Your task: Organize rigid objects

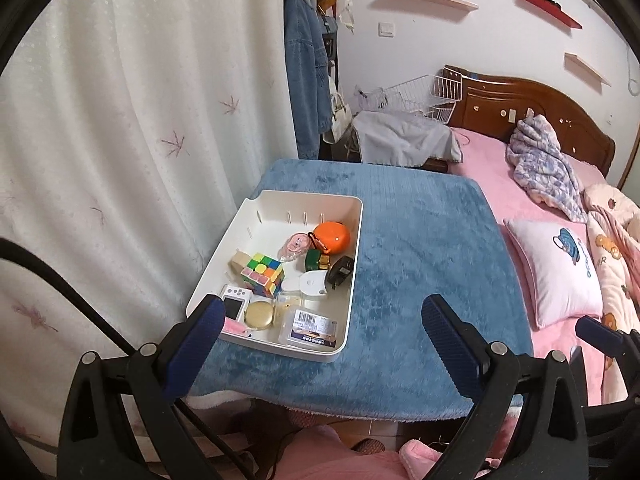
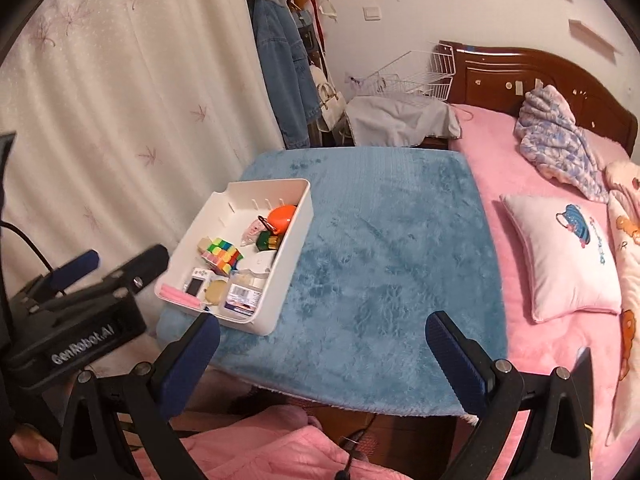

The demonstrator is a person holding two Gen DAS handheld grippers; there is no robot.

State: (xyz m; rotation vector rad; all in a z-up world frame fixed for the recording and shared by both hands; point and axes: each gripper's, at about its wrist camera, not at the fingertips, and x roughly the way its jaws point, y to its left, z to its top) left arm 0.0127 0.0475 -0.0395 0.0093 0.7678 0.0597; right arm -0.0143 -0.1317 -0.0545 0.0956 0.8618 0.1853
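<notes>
Left gripper point(image 1: 322, 334): fingers spread wide, nothing between them; its left pad overlaps the near-left corner of the tray.
Right gripper point(image 2: 323, 356): also wide open and empty, held over the near edge of the counter.
Tray point(image 1: 356, 236): white, on the blue-covered counter point(image 1: 420, 248), just ahead and left of the left gripper; further ahead-left of the right gripper.
Contents: puzzle cube point(image 1: 262, 274), orange case point(image 1: 332, 236), black plug point(image 1: 340, 270), round gold tin point(image 1: 258, 314), clear labelled box point(image 1: 310, 330), all close-packed.
Hidden: the small white device point(image 1: 234, 300) and a pink item at the near-left corner are partly covered by the left pad.
Hard to make out: the small pink piece beside the orange case; label print unreadable.
</notes>
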